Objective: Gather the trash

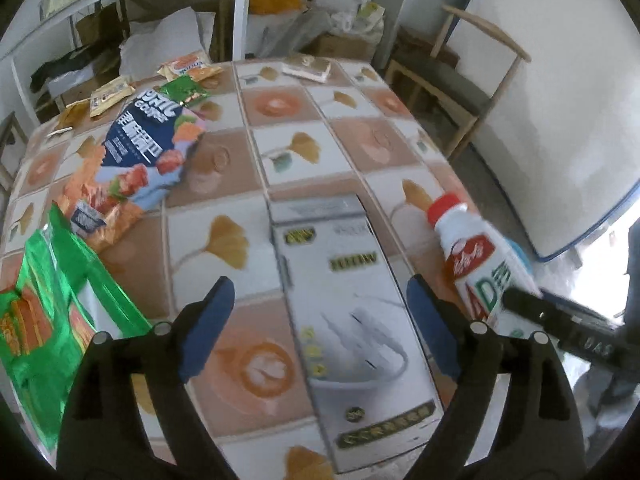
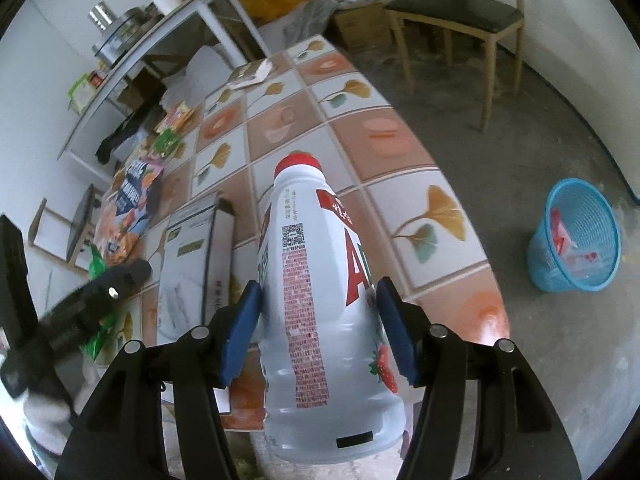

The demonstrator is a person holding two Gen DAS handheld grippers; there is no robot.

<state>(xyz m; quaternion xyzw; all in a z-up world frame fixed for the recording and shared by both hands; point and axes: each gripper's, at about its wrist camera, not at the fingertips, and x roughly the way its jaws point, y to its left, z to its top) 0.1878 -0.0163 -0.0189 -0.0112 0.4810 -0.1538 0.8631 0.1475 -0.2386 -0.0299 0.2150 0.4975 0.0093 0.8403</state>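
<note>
The white bottle (image 2: pixel 320 304) with a red cap sits clamped between the blue pads (image 2: pixel 244 332) of the right claw (image 2: pixel 320 328), lifted above the near edge of the counter (image 2: pixel 400 148), cap pointing away from the camera. Beside it on the counter lies a long white carton (image 1: pixel 352 312), flat and lengthwise, directly between the widely spread fingers of the left claw (image 1: pixel 320 320); the pads stand clear of the carton on both sides, gripping nothing. To the left of the carton lie a green foil bag (image 1: pixel 52 320), an orange wrapper (image 1: pixel 100 208) and a blue snack bag (image 1: pixel 148 152), with smaller packets (image 1: pixel 112 94) near the far corner. The counter is covered in a tiled pattern of ginkgo leaves and coffee cups. On the grey concrete floor to the right stands a blue mesh wastebasket (image 2: pixel 576 236) with some trash already inside. A wooden chair (image 2: pixel 456 16) stands by the white wall, and a white shelf unit (image 2: pixel 168 32) carries clutter at the left.
</note>
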